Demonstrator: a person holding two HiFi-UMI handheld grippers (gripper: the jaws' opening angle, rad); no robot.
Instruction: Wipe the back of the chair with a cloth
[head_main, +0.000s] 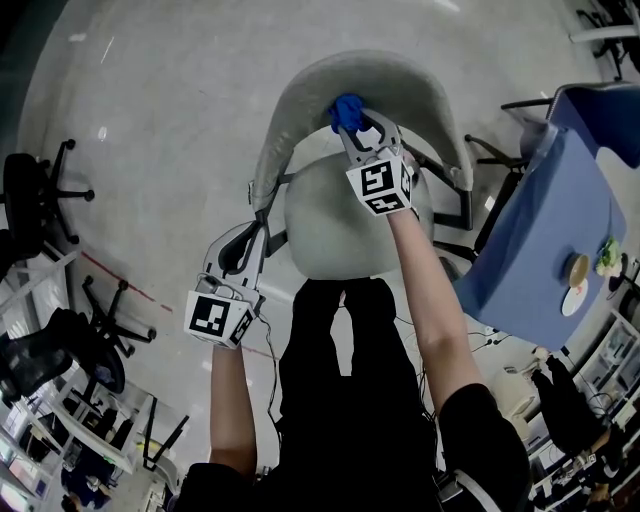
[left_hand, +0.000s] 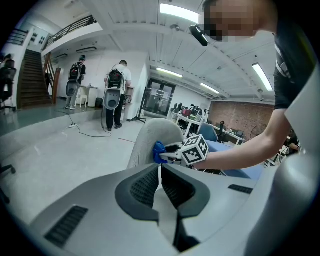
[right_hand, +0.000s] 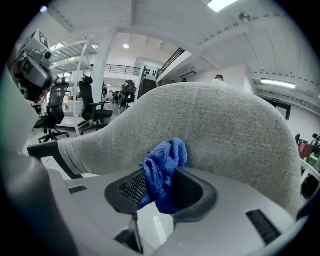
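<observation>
A grey fabric chair stands in front of me, its curved back (head_main: 330, 82) arching over the round seat (head_main: 345, 220). My right gripper (head_main: 352, 120) is shut on a blue cloth (head_main: 346, 108) and presses it against the inner face of the chair back (right_hand: 220, 125). In the right gripper view the blue cloth (right_hand: 162, 175) bunches between the jaws. My left gripper (head_main: 238, 250) hangs by the chair's left side, shut with nothing in it. The left gripper view shows the chair back (left_hand: 155, 137), the blue cloth (left_hand: 158, 151) and the right gripper (left_hand: 170, 152) beyond.
A blue-covered table (head_main: 560, 230) with small dishes stands right of the chair. Black office chairs (head_main: 40, 190) stand at the left and a cable runs on the floor. Two people with backpacks (left_hand: 116, 95) stand far off across the hall.
</observation>
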